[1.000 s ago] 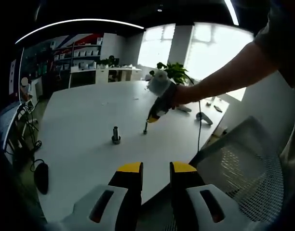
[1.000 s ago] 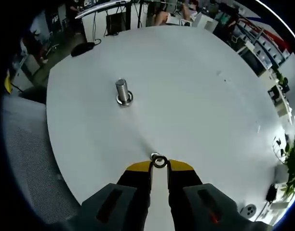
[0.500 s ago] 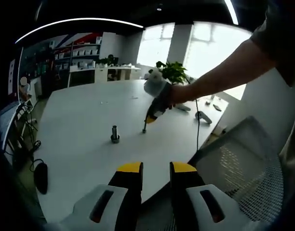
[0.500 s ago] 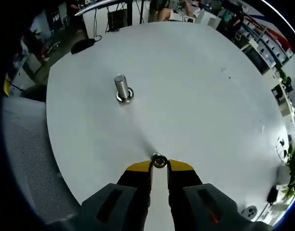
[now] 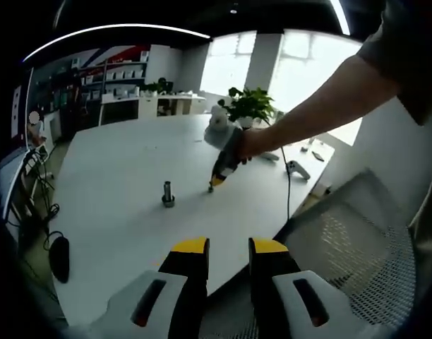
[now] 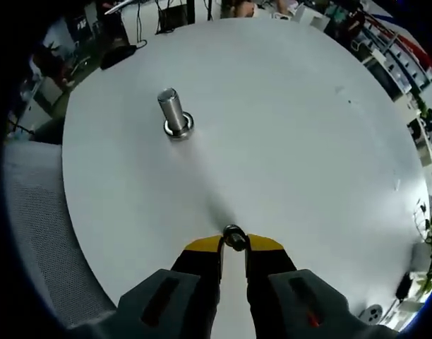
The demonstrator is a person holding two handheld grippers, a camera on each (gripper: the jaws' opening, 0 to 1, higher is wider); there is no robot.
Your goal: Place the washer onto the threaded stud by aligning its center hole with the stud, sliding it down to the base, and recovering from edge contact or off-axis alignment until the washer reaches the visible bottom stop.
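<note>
Steel washer (image 6: 234, 237) is pinched at the right gripper (image 6: 234, 244) tips, above the table (image 6: 308, 141), well short of the stud (image 6: 172, 113) near the table's edge. Left gripper (image 5: 228, 246) is parked empty, slightly open. A tilted washer could get snagged on the threads.

A round white table (image 5: 117, 162) carries a potted plant (image 5: 250, 107) at its far edge. A grey mesh chair (image 5: 350, 240) stands beside it, a black computer mouse (image 5: 60, 258) lies below, and shelving (image 5: 124, 74) lines the back wall.
</note>
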